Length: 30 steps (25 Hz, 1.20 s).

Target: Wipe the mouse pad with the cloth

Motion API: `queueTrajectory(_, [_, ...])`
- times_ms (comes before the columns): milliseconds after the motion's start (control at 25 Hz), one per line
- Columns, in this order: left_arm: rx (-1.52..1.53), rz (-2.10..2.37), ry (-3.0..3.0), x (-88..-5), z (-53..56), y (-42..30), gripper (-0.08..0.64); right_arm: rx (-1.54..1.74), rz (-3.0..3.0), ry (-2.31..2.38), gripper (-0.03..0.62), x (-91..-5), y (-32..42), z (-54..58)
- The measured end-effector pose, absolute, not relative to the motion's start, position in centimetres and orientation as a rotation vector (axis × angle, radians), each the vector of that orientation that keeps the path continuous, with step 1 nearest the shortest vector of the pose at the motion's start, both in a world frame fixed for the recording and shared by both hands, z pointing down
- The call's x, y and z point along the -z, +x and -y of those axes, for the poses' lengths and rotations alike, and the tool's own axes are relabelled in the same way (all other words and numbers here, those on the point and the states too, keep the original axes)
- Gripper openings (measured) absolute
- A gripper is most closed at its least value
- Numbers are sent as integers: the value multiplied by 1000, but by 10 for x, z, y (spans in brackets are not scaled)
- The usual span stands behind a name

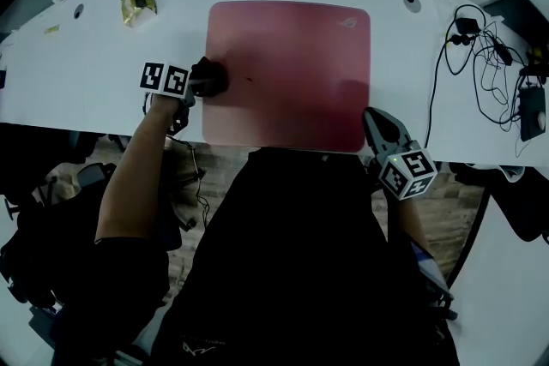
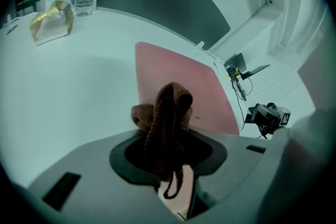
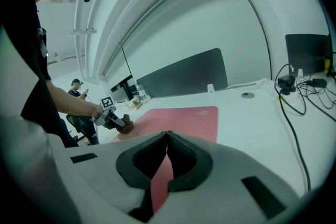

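Now left tongs squeeze the brown knitted cloth, right tongs closed on nothing, so the loose flat red mouse pad may slide.

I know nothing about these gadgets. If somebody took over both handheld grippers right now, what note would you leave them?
Left gripper: jaws shut on the brown cloth, which sits at the left edge of the pink mouse pad.
Right gripper: jaws together, holding nothing, by the pad's near right corner.
The pad lies flat on the white table.
Done: the cloth is gripped and brought to the pad. How much has been wiped cannot be told.
Left: sweep the cloth across the pad, probably from left to right.
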<state>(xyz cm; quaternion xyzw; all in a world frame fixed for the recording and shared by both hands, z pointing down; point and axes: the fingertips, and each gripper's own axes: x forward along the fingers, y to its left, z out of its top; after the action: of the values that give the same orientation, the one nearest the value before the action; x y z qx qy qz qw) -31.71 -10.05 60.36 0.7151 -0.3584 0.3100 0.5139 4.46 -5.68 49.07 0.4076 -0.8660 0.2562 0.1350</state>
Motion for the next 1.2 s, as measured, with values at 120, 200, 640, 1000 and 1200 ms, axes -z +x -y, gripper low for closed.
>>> queueTrajectory(120, [-710, 873, 1706, -604, 98, -330, 140, -747, 2501, 1198, 26, -492, 48, 49])
queueTrajectory(200, [-689, 895, 1688, -604, 97, -339, 140, -750, 2501, 1209, 26, -492, 52, 48])
queueTrajectory(640, [-630, 863, 1827, -570, 108, -286, 137, -765, 2523, 1198, 26, -497, 51, 51])
queueTrajectory(1000, [-647, 605, 1937, -577, 125, -140, 137, -788, 2504, 1240, 26, -499, 63, 57])
queueTrajectory(1200, [-641, 518, 1951, -583, 134, -72, 137, -805, 2483, 1268, 26, -501, 72, 60])
